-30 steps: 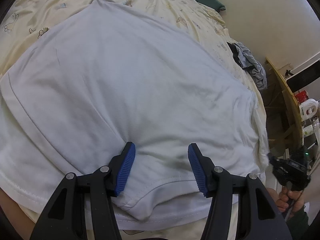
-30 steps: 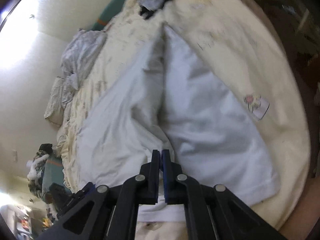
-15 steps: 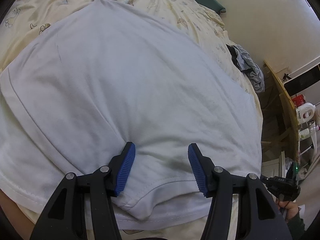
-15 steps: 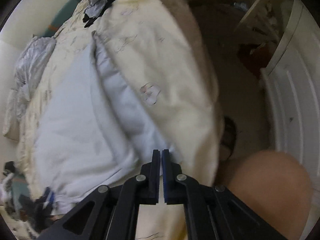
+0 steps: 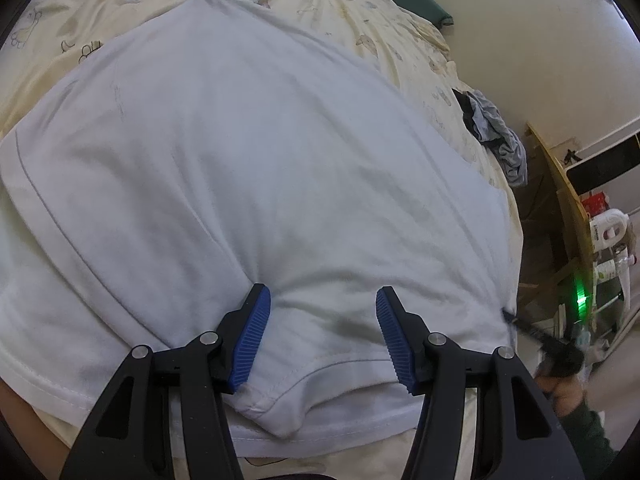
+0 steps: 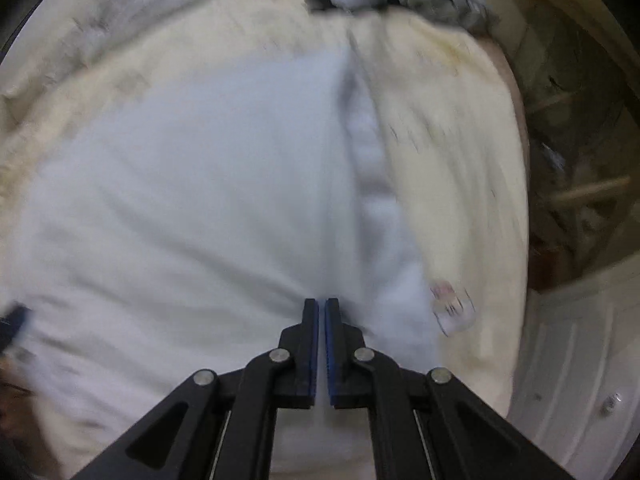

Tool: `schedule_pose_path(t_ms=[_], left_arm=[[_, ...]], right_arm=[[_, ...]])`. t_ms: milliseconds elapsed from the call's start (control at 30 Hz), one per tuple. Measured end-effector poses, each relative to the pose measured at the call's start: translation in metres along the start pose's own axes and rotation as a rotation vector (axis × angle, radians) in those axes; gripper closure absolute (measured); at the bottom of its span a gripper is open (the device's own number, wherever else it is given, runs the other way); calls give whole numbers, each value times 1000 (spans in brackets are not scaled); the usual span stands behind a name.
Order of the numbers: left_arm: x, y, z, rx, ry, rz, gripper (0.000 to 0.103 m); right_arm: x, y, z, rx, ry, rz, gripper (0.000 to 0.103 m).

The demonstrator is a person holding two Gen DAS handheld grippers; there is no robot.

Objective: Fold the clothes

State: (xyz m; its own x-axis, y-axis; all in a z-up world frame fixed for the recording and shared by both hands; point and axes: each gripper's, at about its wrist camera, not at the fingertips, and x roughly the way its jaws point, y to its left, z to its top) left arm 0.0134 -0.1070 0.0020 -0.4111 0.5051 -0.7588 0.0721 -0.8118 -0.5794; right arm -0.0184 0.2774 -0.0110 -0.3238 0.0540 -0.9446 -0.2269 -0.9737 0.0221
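Note:
A white T-shirt [image 5: 260,160] lies spread flat on a cream patterned bed sheet [image 5: 100,0]. My left gripper [image 5: 323,300] stands open, its blue pads [image 5: 256,340] resting on the shirt just above the near sleeve hem. In the blurred right wrist view, my right gripper [image 6: 322,304] is shut at the shirt's [image 6: 180,200] side edge, and a raised ridge of cloth runs away from its tips. The left wrist view shows that gripper's [image 5: 516,320] black tip at the shirt's right corner, where creases converge.
A grey heap of clothes [image 5: 496,136] lies at the bed's far right edge. Beyond it stand a wooden shelf [image 5: 572,208] with a detergent bottle [image 5: 608,228]. A green pillow [image 5: 412,0] is at the head. A white cabinet [image 6: 560,360] stands beside the bed.
My right gripper swung out past the bed's side, then came back onto the shirt's right corner, rolling as it went. My left gripper and the cloth under it stayed put.

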Motion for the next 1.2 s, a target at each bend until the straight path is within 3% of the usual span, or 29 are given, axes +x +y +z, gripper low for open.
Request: schedule_pose_path(t_ms=[133,233,333,400,500,633,733,767,800,867,933,1033,1100,1133,1200], left_arm=[[0,-2,-3,14,-9,8,43],[1,-5,-5,39,-12,22,43],[2,-6,-4,47,-8,26,43],[2,-6,-3,45,-5,26,43],[3,-6,-2,49,3,28,42],[3,-7,-2,51,6,30,42],[1,-12,-1,49,27,26,42],[-2,-15,0,52,41,8,42],[-5,-18,0,55,55,-10,42],[-12,-24,1,63,79,-42,42],[-19,-33,4,71,80,-41,42],[-30,-45,11,67,69,-22,42],[-34,-53,14,57,58,-28,42],[-36,-57,15,52,53,-34,41],[-40,-64,18,41,42,-45,29]], right_arm=[[-10,-2,6,-21,25,-15,99],[-30,7,26,-58,-61,-11,98],[-29,19,53,-90,-134,-27,82],[-13,23,68,-111,-158,-62,80],[28,17,77,-96,-77,-76,80],[21,14,77,-109,-70,-59,78],[-14,-9,64,-63,-112,74,77],[-26,-21,55,-40,-138,123,72],[-38,-33,45,-17,-164,172,66],[-62,-58,26,29,-216,271,36],[-73,-78,18,71,-234,365,29],[-62,-101,7,128,-137,548,29],[-38,-116,1,161,-27,669,29],[-32,-122,-3,173,11,689,29],[-12,-134,-6,227,111,793,29]])
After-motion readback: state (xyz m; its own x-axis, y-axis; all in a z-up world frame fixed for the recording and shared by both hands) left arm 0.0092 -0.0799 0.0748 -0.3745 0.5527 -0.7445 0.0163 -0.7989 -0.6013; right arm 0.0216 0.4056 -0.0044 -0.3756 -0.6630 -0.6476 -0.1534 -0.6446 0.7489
